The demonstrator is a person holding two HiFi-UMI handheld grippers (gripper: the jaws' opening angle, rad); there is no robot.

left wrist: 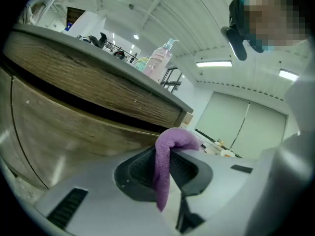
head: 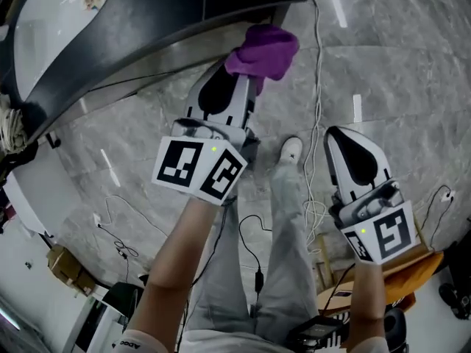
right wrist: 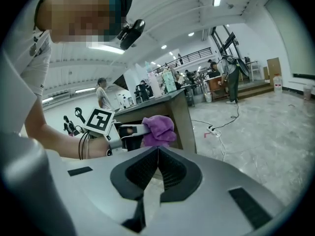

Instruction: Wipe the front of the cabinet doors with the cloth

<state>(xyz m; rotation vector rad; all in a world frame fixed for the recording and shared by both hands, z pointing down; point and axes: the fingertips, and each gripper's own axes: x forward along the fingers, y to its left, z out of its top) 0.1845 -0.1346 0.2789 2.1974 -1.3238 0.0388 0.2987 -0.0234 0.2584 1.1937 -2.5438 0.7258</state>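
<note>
A purple cloth (head: 263,50) is bunched at the tip of my left gripper (head: 246,76), which is shut on it. The gripper holds it just below the dark countertop edge (head: 147,35). In the left gripper view the cloth (left wrist: 165,166) hangs down between the shut jaws, with the wood-grain cabinet doors (left wrist: 69,127) close ahead on the left. My right gripper (head: 340,134) is lower and to the right over the floor. Its jaws (right wrist: 158,149) are shut with nothing between them, and it looks toward the cloth (right wrist: 158,128) and the cabinet's end panel (right wrist: 179,117).
Cables (head: 318,87) trail across the grey marble floor, and the person's shoe (head: 291,150) and legs are below the grippers. An orange object (head: 412,271) lies at the lower right. A pink bottle (left wrist: 158,60) and other items stand on the counter.
</note>
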